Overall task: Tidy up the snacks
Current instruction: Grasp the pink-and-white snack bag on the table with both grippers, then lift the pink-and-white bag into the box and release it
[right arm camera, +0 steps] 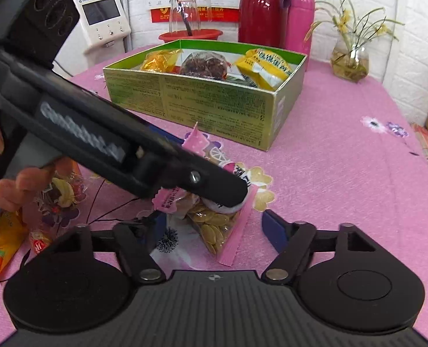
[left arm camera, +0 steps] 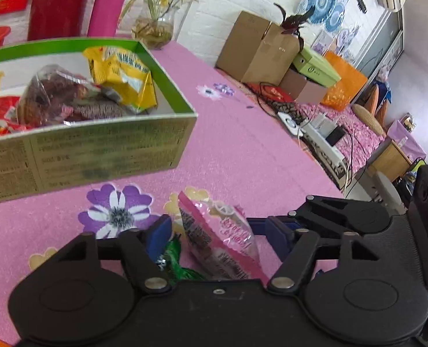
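- Left tongs (left arm camera: 217,228), bottom centre: spread wide, nothing clenched. The pink seed packet (left arm camera: 214,240) lies between the pads on the tablecloth (left arm camera: 243,150).
- Right tongs (right arm camera: 214,225): also released and empty, hovering close by the same packet.
- A green wrapper (left arm camera: 176,263) sits right against the left pad, so a squeeze could snatch it too.
- The green box (left arm camera: 98,144), upper left, already holds snacks.
- Risks: the glossy packet may slip from a corner pinch, and the two crowded tongs may knock together.
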### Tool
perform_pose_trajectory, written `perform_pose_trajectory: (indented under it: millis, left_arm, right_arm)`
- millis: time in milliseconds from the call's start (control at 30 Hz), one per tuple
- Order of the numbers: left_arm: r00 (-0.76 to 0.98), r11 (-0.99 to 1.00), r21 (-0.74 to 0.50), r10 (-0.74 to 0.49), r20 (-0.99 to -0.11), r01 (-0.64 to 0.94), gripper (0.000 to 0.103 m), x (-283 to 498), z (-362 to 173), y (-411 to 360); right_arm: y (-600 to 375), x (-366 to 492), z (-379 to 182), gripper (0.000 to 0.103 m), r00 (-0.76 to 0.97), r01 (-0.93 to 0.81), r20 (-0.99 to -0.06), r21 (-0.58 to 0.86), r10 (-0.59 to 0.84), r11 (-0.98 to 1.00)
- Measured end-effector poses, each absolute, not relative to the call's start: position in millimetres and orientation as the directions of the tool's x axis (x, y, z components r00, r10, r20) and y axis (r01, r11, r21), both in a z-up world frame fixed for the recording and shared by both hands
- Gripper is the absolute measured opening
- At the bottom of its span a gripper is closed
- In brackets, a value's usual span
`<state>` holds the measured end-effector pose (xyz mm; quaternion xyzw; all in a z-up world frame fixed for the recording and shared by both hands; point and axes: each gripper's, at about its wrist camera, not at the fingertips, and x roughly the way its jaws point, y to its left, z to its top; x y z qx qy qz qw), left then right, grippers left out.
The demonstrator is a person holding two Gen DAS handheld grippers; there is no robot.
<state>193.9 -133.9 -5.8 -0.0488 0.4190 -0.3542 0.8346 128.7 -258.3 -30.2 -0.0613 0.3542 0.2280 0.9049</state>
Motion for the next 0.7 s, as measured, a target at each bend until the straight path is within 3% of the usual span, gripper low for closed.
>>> perform_pose_trajectory:
  millis: [33,67,200,400,700]
  left_arm:
    - [0.380,0.740,-0.383,-0.633,-0.674,0.552,0.000,194.6,-9.4,-133.4]
    - [0.364,0.733,-0.389,-0.638,-0.679,0.558,0.000,195.0,-12.0,-133.0]
    - [0.381,0.733,-0.383,-0.640,-0.667,0.562,0.000,188.0,-8.8,-133.5]
    - [0.444,0.726,-0.365,-0.661,-0.605,0.583,0.000,175.1,18.5,-124.3]
    - [0.579,0.755,-0.331,-0.649,-0.493,0.566,0.000,188.1,77.2,-93.6]
  right_arm:
    - [-257.6,129.4,-31.2,0.100,0.641,-0.460,-0.670,0.054,0.374,0.886]
    - [-257.3,129.3,-32.2,0.088,0.643,-0.459,-0.671,0.049,0.370,0.887]
    - [-253.5,121.1,-30.0,0.082,0.662,-0.471,-0.656,0.014,0.363,0.882]
    - [-250.9,111.5,-7.3,0.081,0.707,-0.486,-0.605,-0.040,0.366,0.873]
    - [-235.3,134.5,40.0,0.081,0.793,-0.492,-0.450,-0.078,0.410,0.867]
